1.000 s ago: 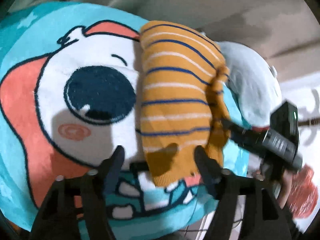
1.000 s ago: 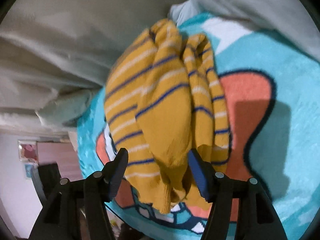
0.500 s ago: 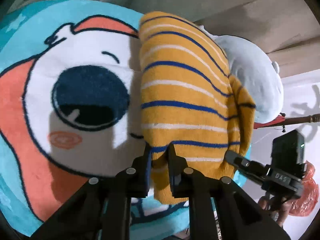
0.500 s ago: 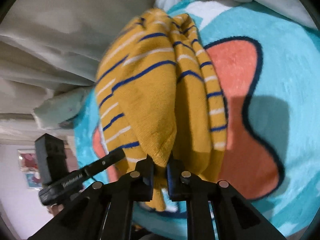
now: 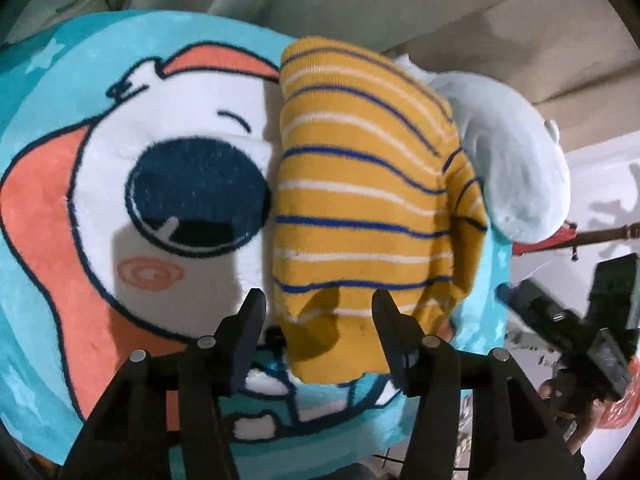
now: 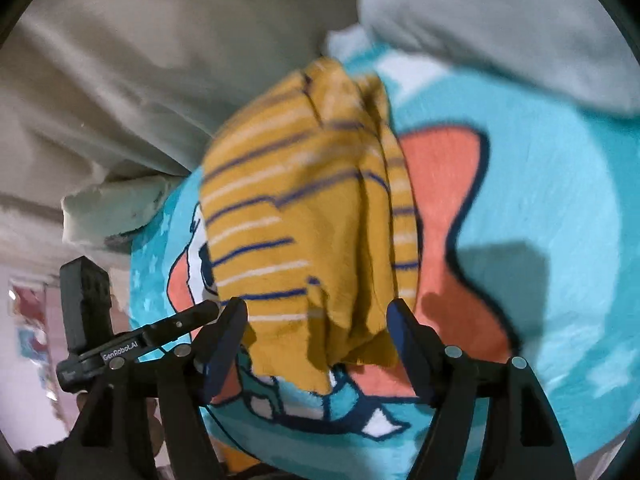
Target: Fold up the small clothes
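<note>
Lying lengthwise away from both cameras, the striped yellow garment [image 5: 360, 200] rests folded into a narrow bundle on the cartoon blanket [image 5: 120, 208], its long axis running from the near hem by the fingertips up toward the pale bedding [image 5: 400, 8] behind. The left tongs [image 5: 318, 320] are released, jaws spread wide to either side of the near hem, touching nothing that I can make out. The right tongs [image 6: 316, 330] are likewise released, jaws apart and straddling the same near end (this view is smeared by motion, so fine contact cannot be told). Both sit at the hem end, the left toward the flat striped panel, the right toward the bunched sleeve side [image 6: 384, 200], where the cloth stands in ridges. Neither is plainly nearer; each has the hem directly ahead between its fingers.

Judging by the shape, the side folds are done and a crosswise fold along the long axis remains: the hem would need carrying forward over the far end. A soft knit like this is likely to slump, and the ridged side may spring open if only one layer is caught. A light blue plush pillow [image 5: 516, 168] lies just beside the garment's far right edge.
</note>
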`<state>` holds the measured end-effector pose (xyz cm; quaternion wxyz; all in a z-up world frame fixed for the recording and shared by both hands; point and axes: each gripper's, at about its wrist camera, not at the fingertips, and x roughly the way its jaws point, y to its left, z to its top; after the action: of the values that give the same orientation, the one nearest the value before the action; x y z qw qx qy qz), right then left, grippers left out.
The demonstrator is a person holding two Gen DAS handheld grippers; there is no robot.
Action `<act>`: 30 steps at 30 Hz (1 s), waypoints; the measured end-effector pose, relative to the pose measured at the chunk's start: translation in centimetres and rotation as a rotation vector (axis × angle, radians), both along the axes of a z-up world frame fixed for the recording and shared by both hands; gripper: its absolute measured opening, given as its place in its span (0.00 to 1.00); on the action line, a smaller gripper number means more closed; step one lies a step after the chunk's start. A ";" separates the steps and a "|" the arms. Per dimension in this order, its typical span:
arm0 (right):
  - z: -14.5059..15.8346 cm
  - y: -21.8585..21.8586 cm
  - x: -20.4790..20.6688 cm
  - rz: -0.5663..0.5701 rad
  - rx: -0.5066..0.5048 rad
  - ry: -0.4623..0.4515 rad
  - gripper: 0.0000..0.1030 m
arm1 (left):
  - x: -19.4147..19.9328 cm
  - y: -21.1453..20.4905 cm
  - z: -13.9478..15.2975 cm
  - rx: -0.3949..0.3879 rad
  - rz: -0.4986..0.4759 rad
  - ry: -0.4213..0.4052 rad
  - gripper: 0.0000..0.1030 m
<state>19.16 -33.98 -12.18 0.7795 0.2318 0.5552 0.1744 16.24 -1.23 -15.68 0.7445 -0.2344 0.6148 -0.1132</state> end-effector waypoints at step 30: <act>-2.1 0.9 10.1 0.039 0.023 -0.023 0.67 | 11.7 0.3 0.3 0.033 0.082 -0.020 0.58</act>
<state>29.26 -33.08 -14.25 0.7796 0.2282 0.5484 0.1985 27.98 -0.91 -15.41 0.7584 -0.2459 0.5989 -0.0750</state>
